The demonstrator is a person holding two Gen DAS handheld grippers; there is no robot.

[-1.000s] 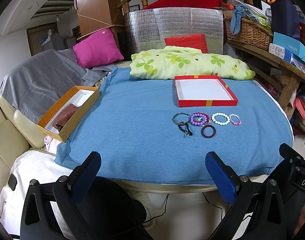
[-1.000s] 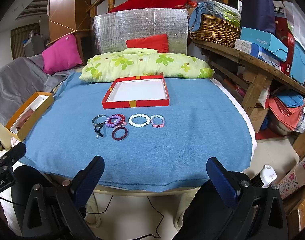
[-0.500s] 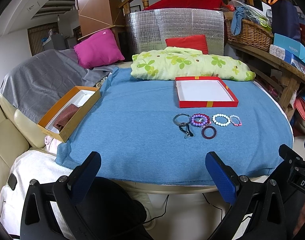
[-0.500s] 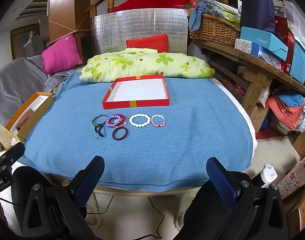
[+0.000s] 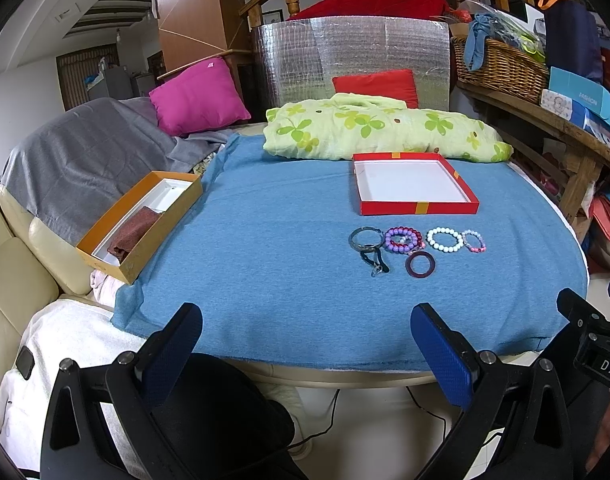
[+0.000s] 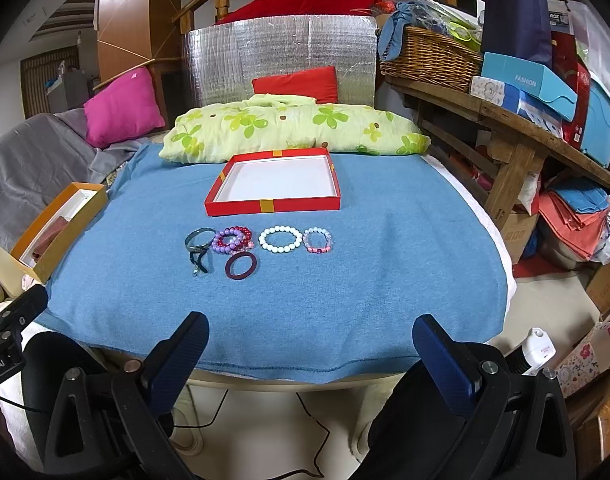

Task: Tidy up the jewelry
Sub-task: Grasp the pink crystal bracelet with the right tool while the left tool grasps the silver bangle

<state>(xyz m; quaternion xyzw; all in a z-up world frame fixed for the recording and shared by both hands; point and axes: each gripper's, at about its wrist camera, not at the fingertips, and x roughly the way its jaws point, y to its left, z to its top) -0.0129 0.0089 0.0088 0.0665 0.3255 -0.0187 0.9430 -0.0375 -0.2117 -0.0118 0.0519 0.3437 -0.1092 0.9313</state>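
Several bracelets lie in a row on the blue cloth: a dark metal bangle (image 6: 200,239), a purple and red bead cluster (image 6: 231,238), a white bead bracelet (image 6: 280,239), a pink bead bracelet (image 6: 317,240) and a maroon ring (image 6: 241,265). A dark cord with a charm (image 6: 198,263) lies by the bangle. An empty red tray (image 6: 275,180) with a white floor sits just behind them. The row also shows in the left wrist view, with the white bracelet (image 5: 445,239) and tray (image 5: 411,182). My left gripper (image 5: 305,344) and right gripper (image 6: 307,346) are open and empty, at the table's near edge.
An orange box (image 5: 143,220) holding a brown cloth sits at the table's left edge. A green floral pillow (image 6: 293,128) lies behind the tray. A wooden shelf (image 6: 517,128) with a basket and boxes stands at right.
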